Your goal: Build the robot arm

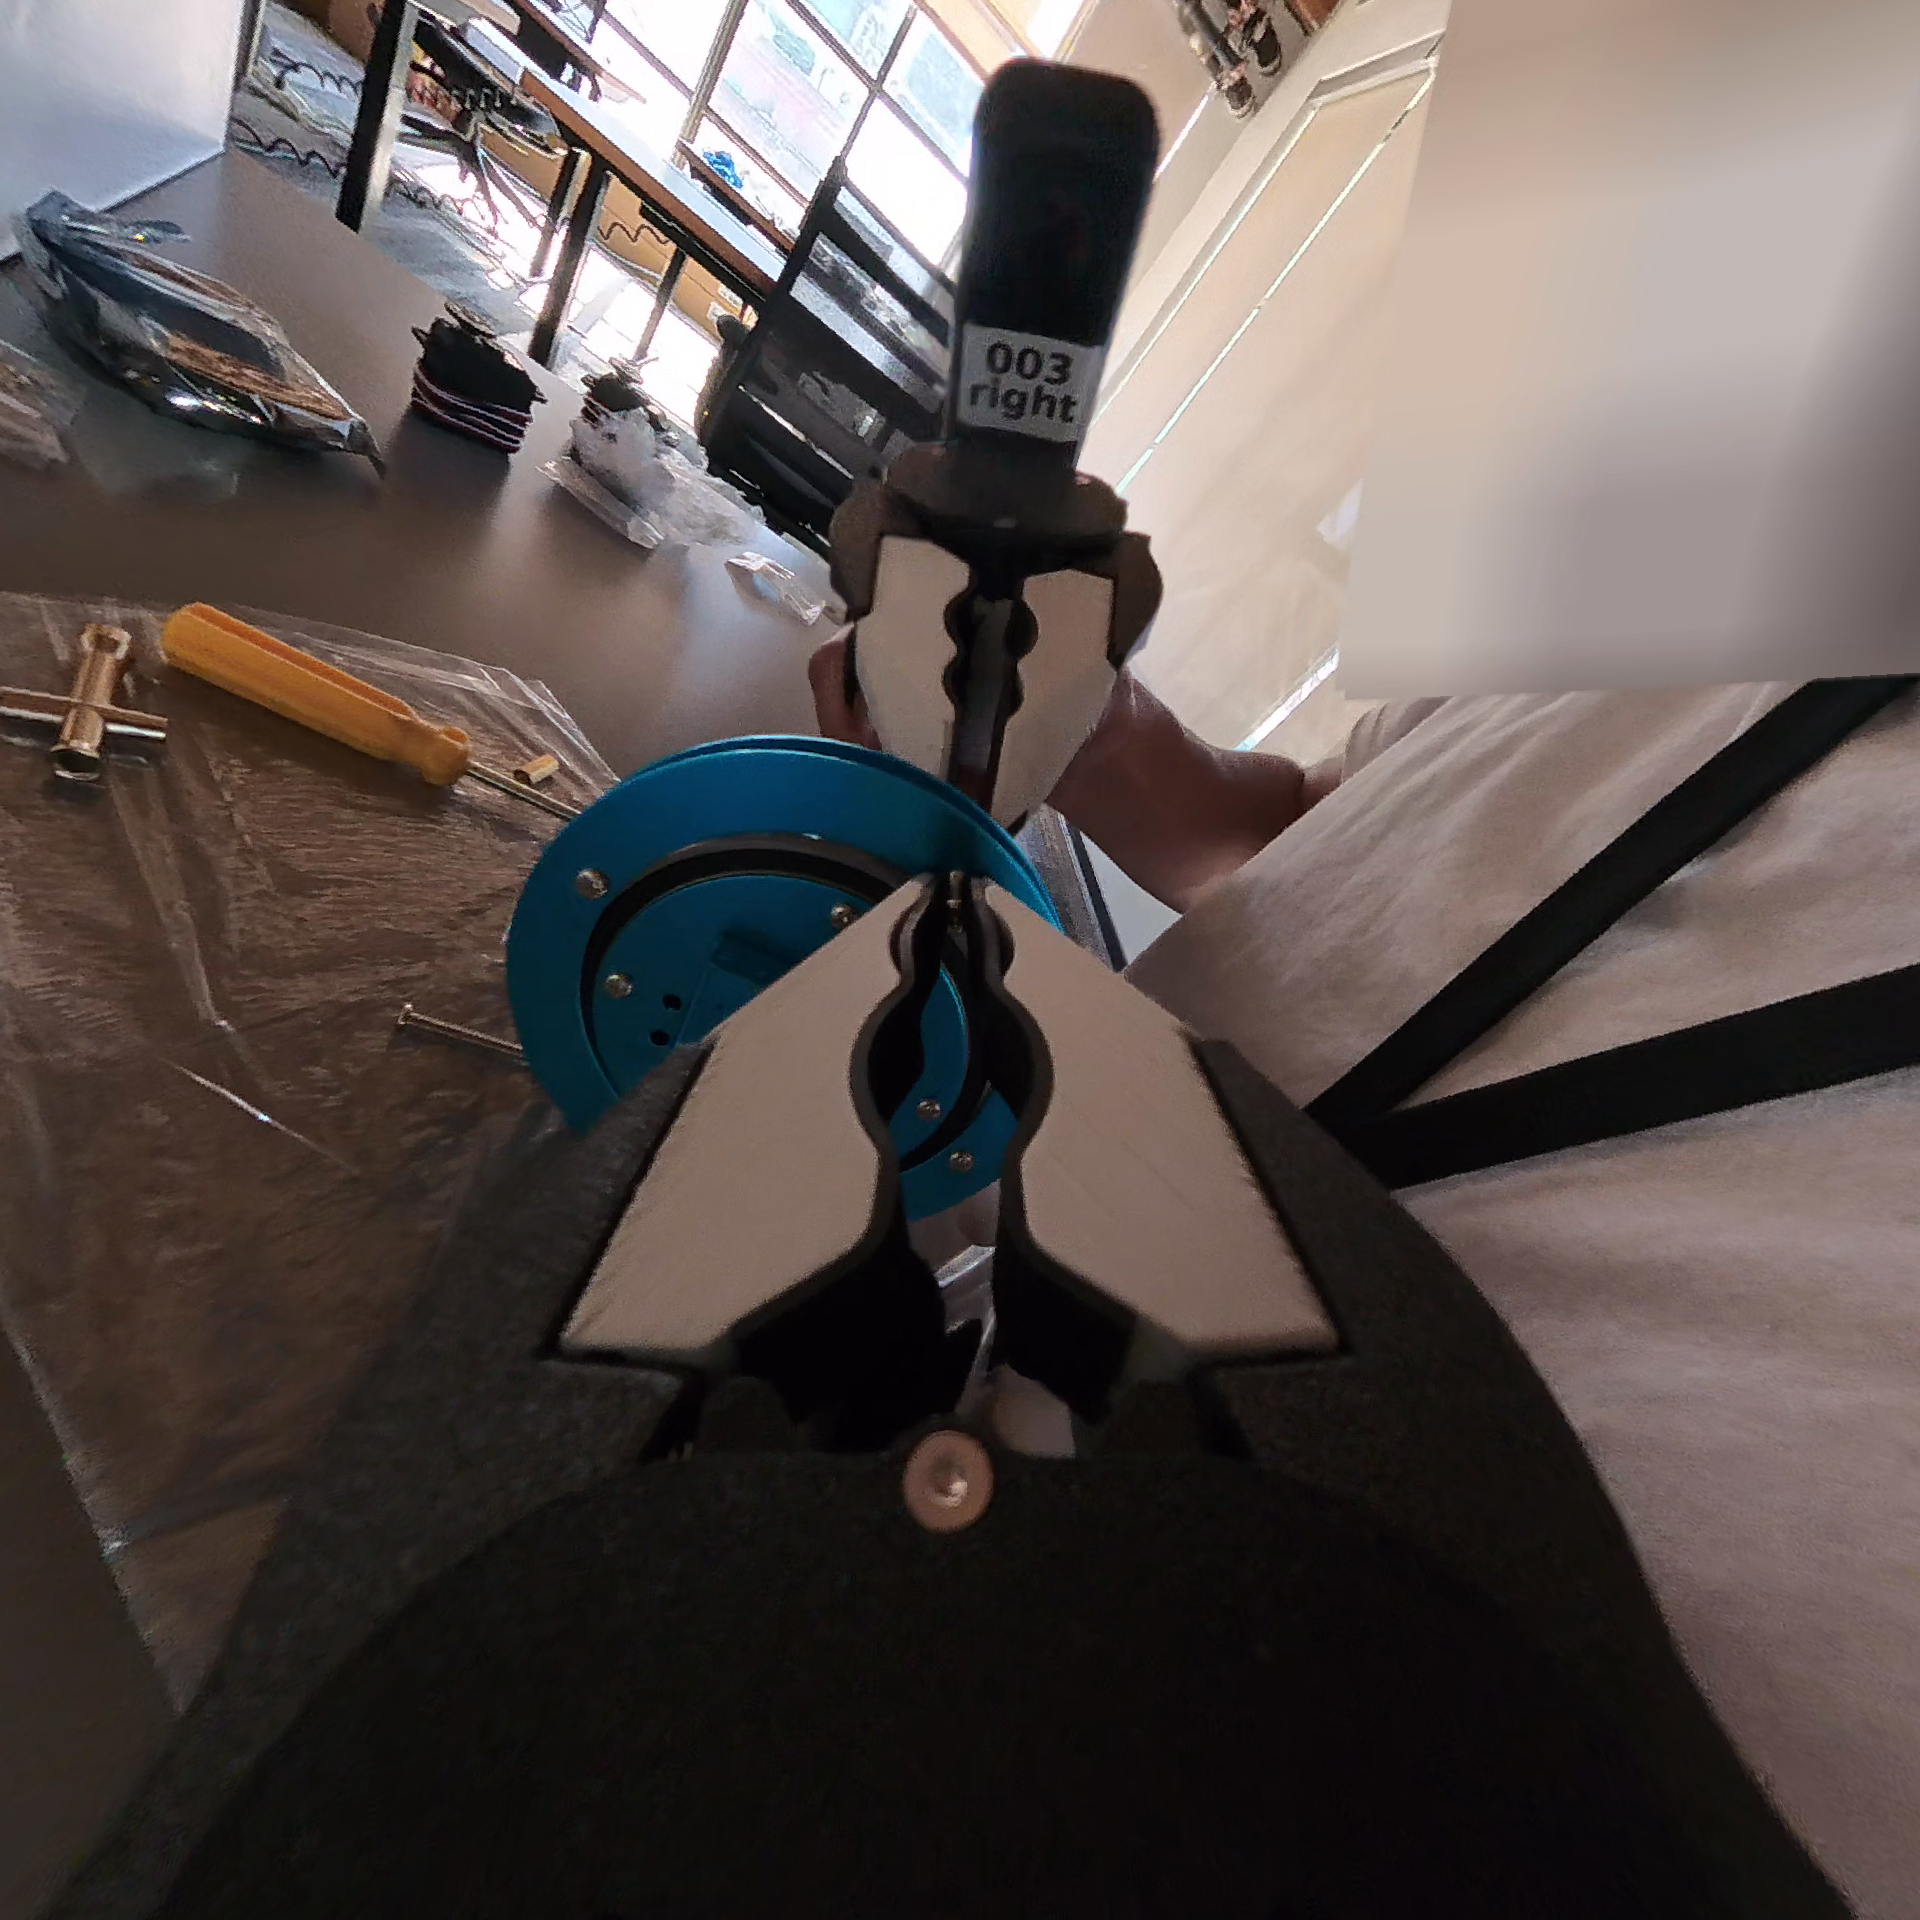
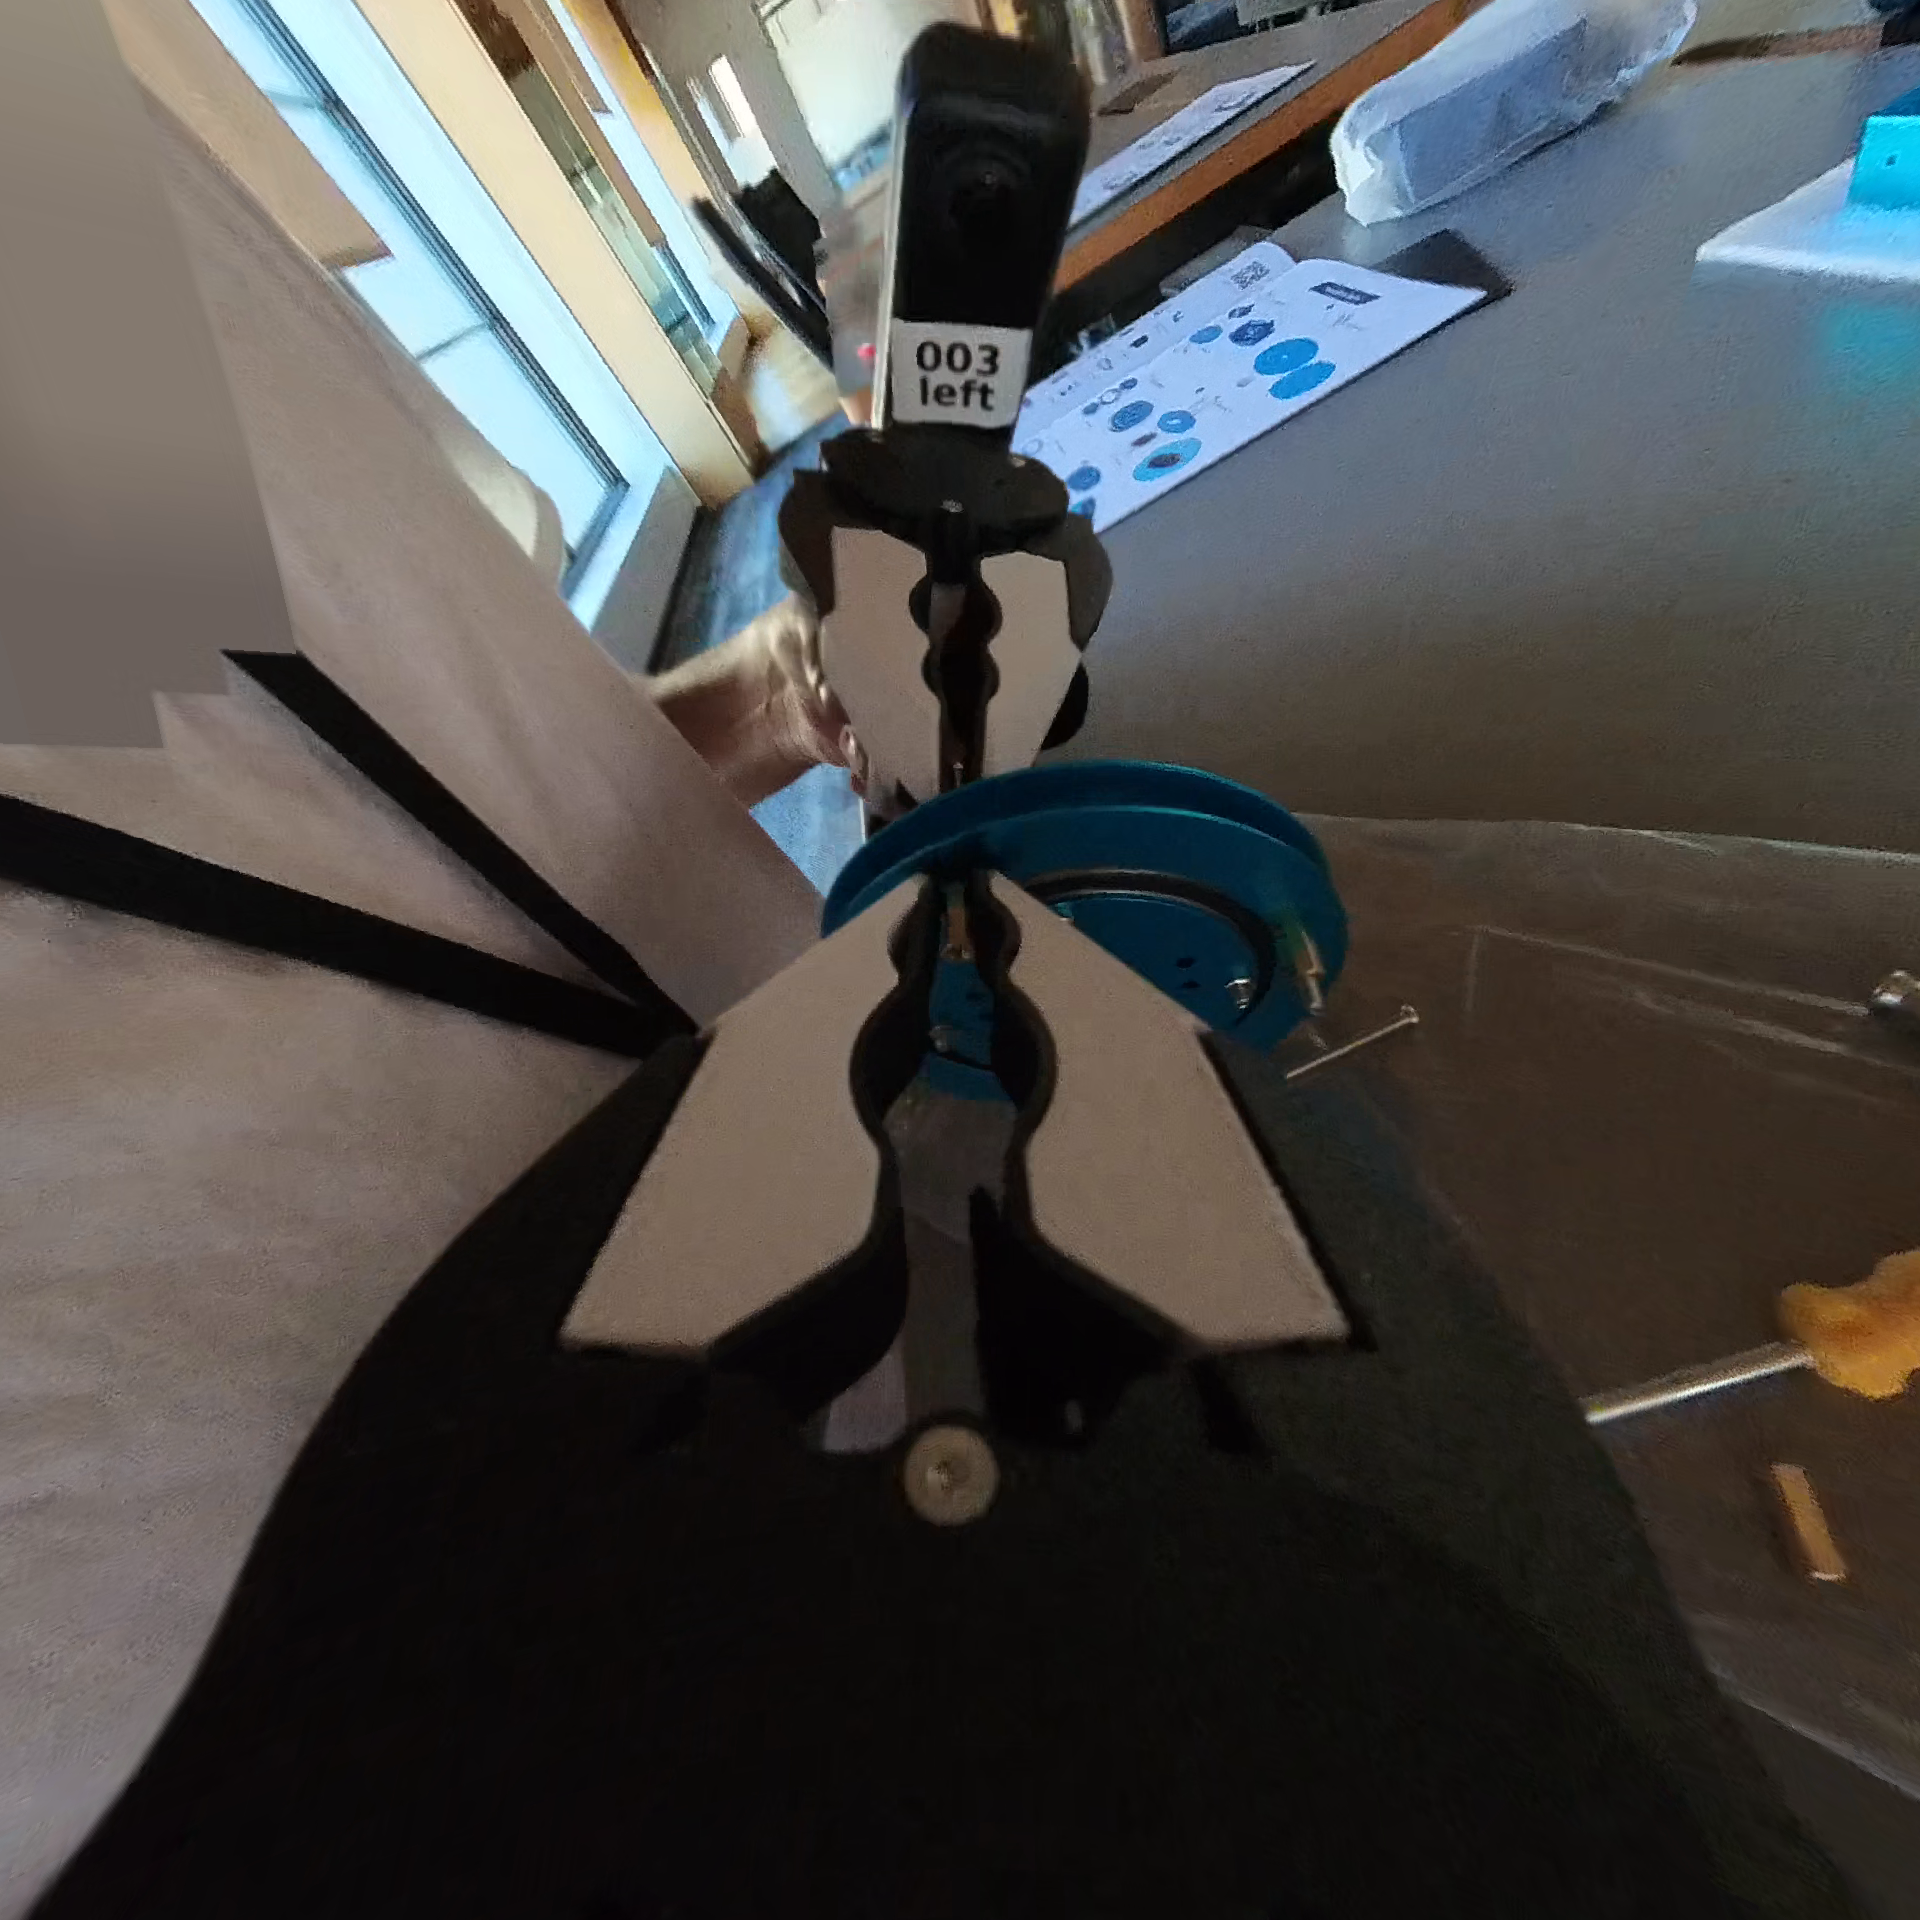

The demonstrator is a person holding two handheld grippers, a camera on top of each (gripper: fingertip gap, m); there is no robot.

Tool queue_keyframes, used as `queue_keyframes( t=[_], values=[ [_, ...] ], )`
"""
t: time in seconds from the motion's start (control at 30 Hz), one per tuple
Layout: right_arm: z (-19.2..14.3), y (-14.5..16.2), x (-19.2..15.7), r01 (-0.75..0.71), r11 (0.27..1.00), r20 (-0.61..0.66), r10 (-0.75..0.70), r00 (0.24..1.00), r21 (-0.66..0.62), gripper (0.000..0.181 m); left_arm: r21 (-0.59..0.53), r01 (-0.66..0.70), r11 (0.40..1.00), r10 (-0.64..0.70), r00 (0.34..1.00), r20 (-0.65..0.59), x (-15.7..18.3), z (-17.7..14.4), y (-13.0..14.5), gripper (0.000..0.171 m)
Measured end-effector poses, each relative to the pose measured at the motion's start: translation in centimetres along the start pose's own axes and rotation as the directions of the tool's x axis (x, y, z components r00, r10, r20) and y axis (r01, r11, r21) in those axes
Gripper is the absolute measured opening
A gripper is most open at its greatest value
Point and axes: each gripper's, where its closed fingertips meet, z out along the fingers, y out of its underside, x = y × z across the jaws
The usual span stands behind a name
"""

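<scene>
A blue double-flanged metal wheel (image 1: 582,935) stands on edge over a clear plastic sheet (image 1: 208,1039) at the table's near edge. It also shows in the right wrist view (image 2: 1195,831). My left gripper (image 1: 954,885) is shut on the wheel's rim, with a small screw or pin between its tips. My right gripper (image 2: 956,883) is shut on the opposite side of the rim. The two grippers face each other across the wheel: the right gripper (image 1: 1003,805) shows beyond it in the left wrist view, the left gripper (image 2: 951,779) in the right wrist view.
A yellow-handled screwdriver (image 1: 312,691), a metal cross wrench (image 1: 78,717), a brass spacer (image 1: 538,771) and a loose screw (image 1: 457,1031) lie on the sheet. A printed parts sheet (image 2: 1247,374) and wrapped packages (image 1: 187,332) lie farther back. A person in a white shirt (image 1: 1558,1143) stands close.
</scene>
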Motion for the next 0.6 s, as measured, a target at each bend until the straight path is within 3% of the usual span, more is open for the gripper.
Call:
queue_keyframes(
  t=[0.07,0.2,0.3,0.33,0.37,0.4,0.47,0.57,0.6],
  values=[
    [0.0,0.4,0.0,0.014,0.999,0.005,-0.014,1.000,-0.045,0.013,-0.009,-0.016,1.000,0.016,1.000,0.011,0.0,0.0,0.0,0.002],
    [0.0,0.8,0.4,0.059,0.993,-0.013,-0.061,0.998,-0.105,0.004,-0.020,-0.019,1.000,0.020,1.000,0.024,-0.1,0.2,0.0,0.002],
    [0.0,0.6,1.0,0.306,0.934,-0.144,-0.333,0.932,-0.183,0.004,-0.004,0.053,0.999,-0.053,0.998,0.043,-0.5,0.1,-0.2,0.001],
    [0.0,0.5,1.2,0.412,0.881,-0.199,-0.458,0.866,-0.233,0.004,0.006,0.087,0.996,-0.087,0.995,0.046,-0.6,0.1,-0.3,0.001],
    [-0.1,0.5,1.4,0.540,0.787,-0.241,-0.609,0.755,-0.299,0.004,0.011,0.128,0.992,-0.128,0.991,0.041,-0.6,0.2,-0.4,0.001],
    [-0.3,0.5,1.5,0.661,0.644,-0.270,-0.763,0.587,-0.384,0.004,0.012,0.172,0.985,-0.172,0.985,0.034,-0.6,0.3,-0.3,0.001],
    [-0.3,0.3,1.7,0.773,0.288,-0.260,-0.952,0.164,-0.566,0.004,0.022,0.264,0.964,-0.265,0.964,0.027,-0.6,0.4,-0.3,0.002],
    [-0.4,-0.1,2.0,0.785,0.159,-0.269,-0.963,-0.010,-0.599,0.004,0.040,0.331,0.943,-0.332,0.943,0.021,-0.8,0.3,-0.4,0.002],
    [-0.3,-0.3,2.2,0.781,0.154,-0.278,-0.960,-0.026,-0.606,0.005,0.042,0.318,0.947,-0.320,0.947,0.028,-0.9,0.2,-0.5,0.002]
  ],
)
